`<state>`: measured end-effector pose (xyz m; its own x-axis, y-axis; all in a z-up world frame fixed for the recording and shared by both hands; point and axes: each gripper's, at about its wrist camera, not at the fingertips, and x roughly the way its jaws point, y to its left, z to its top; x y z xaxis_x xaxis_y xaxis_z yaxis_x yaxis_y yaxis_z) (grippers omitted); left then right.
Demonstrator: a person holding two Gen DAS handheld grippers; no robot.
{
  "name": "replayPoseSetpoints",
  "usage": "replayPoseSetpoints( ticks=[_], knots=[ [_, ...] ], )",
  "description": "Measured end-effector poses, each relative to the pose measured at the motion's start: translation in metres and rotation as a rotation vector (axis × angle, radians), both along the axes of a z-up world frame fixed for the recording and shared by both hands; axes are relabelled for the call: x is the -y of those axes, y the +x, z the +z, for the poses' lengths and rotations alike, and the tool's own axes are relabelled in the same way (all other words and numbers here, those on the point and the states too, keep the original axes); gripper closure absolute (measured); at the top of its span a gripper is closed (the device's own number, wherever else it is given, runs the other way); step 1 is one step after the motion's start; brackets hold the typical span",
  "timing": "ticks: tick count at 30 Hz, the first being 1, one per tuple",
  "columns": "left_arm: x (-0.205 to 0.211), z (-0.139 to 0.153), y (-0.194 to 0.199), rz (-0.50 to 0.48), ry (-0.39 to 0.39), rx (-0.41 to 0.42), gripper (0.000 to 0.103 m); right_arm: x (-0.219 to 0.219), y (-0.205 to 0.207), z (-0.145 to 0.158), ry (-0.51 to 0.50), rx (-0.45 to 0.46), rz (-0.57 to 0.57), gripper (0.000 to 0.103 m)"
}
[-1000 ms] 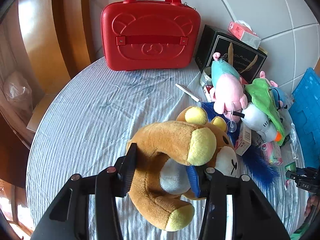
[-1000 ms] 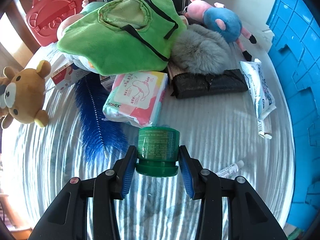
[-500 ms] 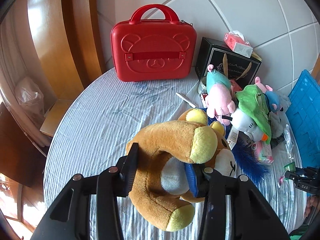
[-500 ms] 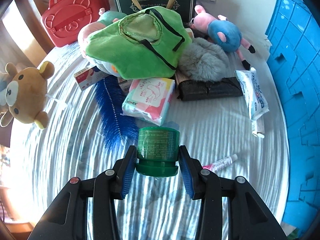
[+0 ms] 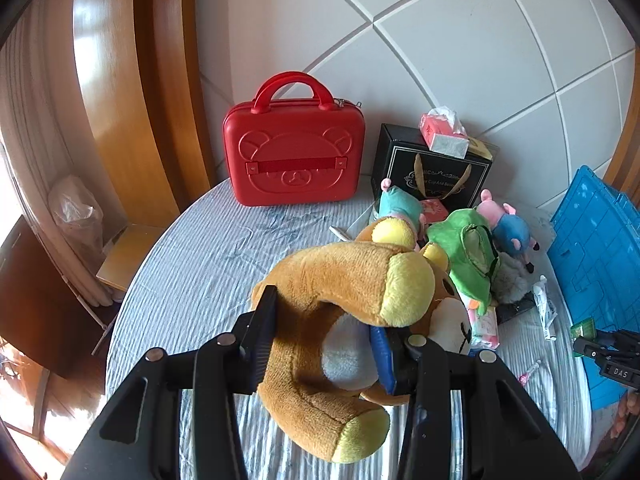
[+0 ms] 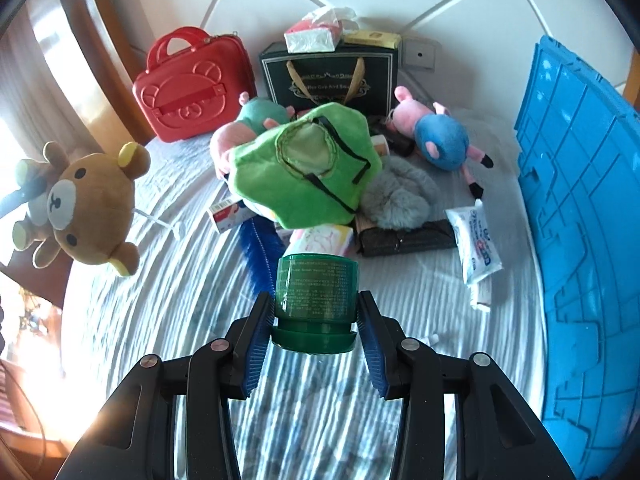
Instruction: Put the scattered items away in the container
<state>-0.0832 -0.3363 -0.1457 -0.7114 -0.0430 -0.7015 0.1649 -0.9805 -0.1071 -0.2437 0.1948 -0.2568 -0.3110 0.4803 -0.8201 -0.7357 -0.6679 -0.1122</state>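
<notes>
Now your left gripper point(image 5: 324, 344) is closed on one brown teddy bear point(image 5: 352, 300), its two pads pressing into the plush body, and the bear hangs in the air above the striped tablecloth point(image 5: 200, 272). Your right gripper point(image 6: 316, 334) is closed partway on one green jar point(image 6: 316, 296), which sits upside down between the blue pads with its lid toward the camera. On the cloth you have a pile of things: two pink pig toys, one with a teal dress point(image 6: 260, 114) and one with a blue dress point(image 6: 440, 138), one green plush cover point(image 6: 304, 168), one grey fur piece point(image 6: 396, 196), one blue feather point(image 6: 260, 248) and one white packet point(image 6: 478, 240). One red bear suitcase point(image 5: 294, 160) and one black gift bag point(image 5: 432, 172) stand at the wall. One blue crate point(image 6: 580, 200), the container, is on the right side of the table, beside the pile.
</notes>
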Motion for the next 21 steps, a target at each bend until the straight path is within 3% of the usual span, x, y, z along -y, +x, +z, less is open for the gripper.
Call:
replayPoseSetpoints(
  ticks=[18, 21],
  knots=[
    [-0.092, 0.093, 0.038, -0.033, -0.009, -0.132, 0.062, 0.024, 0.069, 0.108, 0.068, -0.132, 0.11, 0.062],
    [-0.112, 0.109, 0.038, -0.049, -0.012, -0.16, 0.07, 0.023, 0.085, 0.122, 0.077, -0.154, 0.119, 0.062]
  ],
)
